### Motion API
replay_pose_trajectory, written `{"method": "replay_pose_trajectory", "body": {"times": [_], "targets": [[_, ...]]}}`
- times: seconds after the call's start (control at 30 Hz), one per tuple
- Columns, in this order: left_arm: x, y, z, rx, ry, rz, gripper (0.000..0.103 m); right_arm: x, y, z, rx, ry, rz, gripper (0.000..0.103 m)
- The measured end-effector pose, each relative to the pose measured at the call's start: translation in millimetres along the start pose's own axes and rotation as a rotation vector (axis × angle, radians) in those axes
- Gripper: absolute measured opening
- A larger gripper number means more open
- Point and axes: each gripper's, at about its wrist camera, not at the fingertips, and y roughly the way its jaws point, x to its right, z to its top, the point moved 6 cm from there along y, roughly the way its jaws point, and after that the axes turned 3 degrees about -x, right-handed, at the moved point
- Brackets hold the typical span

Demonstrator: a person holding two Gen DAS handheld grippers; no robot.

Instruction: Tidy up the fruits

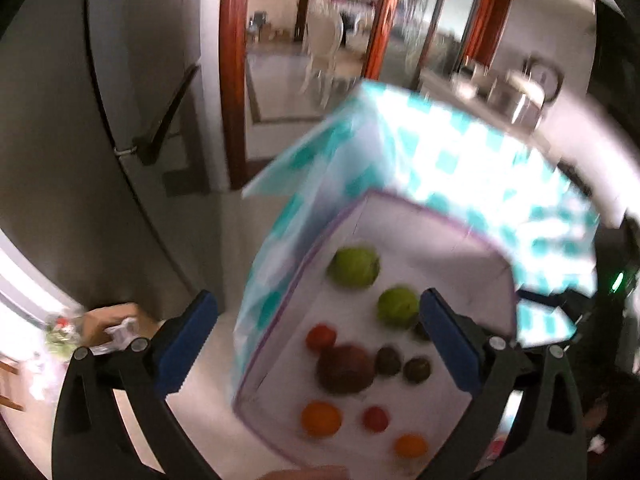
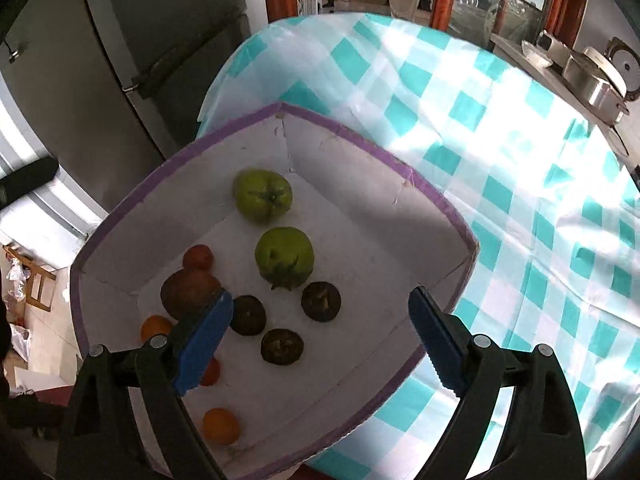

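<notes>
No writing is legible anywhere. The fruits sit in a white box [image 2: 384, 220] with purple-taped rim, at the edge of the checked tabletop [image 2: 500, 168]. Both the left hand-held gripper [image 1: 318, 336] and right hand-held gripper [image 2: 320, 312] hang above it, released and empty. Two green fruits [image 2: 284, 256] lie mid-box; a grey refrigerator [image 2: 120, 80] stands beyond.

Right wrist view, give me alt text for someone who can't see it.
A white box with a purple rim sits on a teal-checked tablecloth, holding two green fruits, three dark round fruits, a brown fruit and small red and orange ones. The right gripper hovers above it, open and empty.
</notes>
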Motion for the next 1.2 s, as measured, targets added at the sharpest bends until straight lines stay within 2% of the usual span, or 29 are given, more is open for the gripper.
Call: {"method": "replay_pose_trajectory", "body": {"times": [0.07,0.13,0.3,0.47,0.7,1.2], "targets": [[7.1,7.5,-13.3,-0.059,0.05,-0.007,0.101,-2.2,6.8,-3.8,-0.022,0.036,0.03,0.087],[15.3,18.5,-23.8,-0.112,0.074,-0.029,0.101,-4.0,1.4,-9.1,-0.027,0.049,0.036,0.087],[21.8,39.1,-45.7,-0.219,0.111,-0.023,0.101,-8.8,4.8,-21.9,-0.066,0.053,0.036,0.087],[32.8,58.9,-60.3,-0.273,0.164,-0.01,0.101,-14.2,13.1,-31.3,-0.107,0.034,0.02,0.087],[42.1,63.2,-65.6,-0.286,0.202,-0.019,0.101,-16.0,14.8,-33.9,-0.118,0.026,0.02,0.087],[38.9,66.2,-62.1,-0.297,0.198,-0.02,0.101,-4.5,17.5,-27.9,-0.117,0.062,-0.003,0.087]]}}
